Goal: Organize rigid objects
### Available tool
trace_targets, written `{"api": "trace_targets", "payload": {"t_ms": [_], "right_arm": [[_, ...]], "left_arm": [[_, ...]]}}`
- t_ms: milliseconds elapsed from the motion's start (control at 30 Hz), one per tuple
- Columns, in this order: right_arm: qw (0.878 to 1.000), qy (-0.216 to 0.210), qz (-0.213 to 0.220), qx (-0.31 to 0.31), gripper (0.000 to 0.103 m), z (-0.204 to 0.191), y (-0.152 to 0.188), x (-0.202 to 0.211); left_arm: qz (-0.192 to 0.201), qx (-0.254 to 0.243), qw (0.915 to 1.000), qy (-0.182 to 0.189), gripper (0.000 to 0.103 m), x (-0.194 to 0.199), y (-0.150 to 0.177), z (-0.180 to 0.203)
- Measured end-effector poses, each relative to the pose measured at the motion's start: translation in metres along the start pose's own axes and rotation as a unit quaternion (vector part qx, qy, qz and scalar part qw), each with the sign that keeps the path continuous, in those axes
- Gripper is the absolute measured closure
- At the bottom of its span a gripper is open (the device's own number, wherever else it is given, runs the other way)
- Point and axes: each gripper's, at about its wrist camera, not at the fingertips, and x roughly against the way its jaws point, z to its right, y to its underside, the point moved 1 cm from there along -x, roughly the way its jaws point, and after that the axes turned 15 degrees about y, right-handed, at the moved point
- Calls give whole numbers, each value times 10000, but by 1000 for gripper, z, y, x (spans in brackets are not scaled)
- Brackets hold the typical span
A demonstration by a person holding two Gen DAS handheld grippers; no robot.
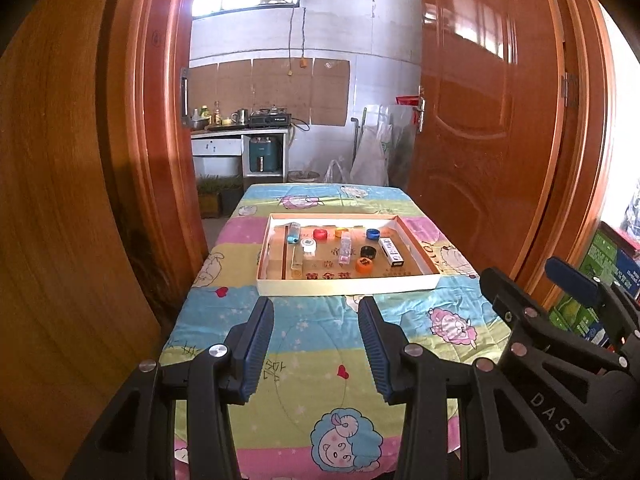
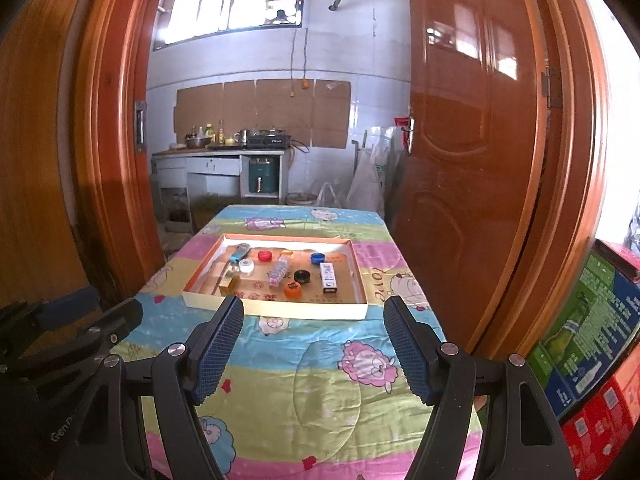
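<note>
Shallow cardboard tray [image 1: 344,286] set on a table covered by a cartoon-sheep cloth [image 1: 320,340], bottle caps [image 1: 320,233], lighter [image 1: 293,233] and small boxes [image 1: 391,252] laid inside it, left gripper [image 1: 316,306] and right gripper [image 2: 314,306] held apart before the tray, jaws wide, nothing gripped.

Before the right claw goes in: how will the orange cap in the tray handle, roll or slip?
The orange cap lies flat in the tray, so it probably slides rather than rolls when pushed. It looks small and hard, likely light. Its low round rim may slip between pads.
</note>
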Motion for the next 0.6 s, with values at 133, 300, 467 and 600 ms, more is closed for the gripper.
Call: {"api": "trace_targets", "payload": {"t_ms": [133, 300, 467, 600], "right_arm": [[10000, -5, 1, -7, 29, 2, 2, 2], [10000, -15, 16, -5, 29, 2, 3, 3], [10000, -15, 22, -6, 29, 1, 4, 4], [10000, -13, 21, -7, 29, 1, 4, 5]], "left_arm": [[12, -23, 10000, -27, 59, 2, 1, 2], [16, -63, 10000, -44, 59, 3, 2, 4], [18, -69, 10000, -49, 59, 4, 3, 4], [18, -89, 9999, -51, 59, 5, 3, 4]]}}
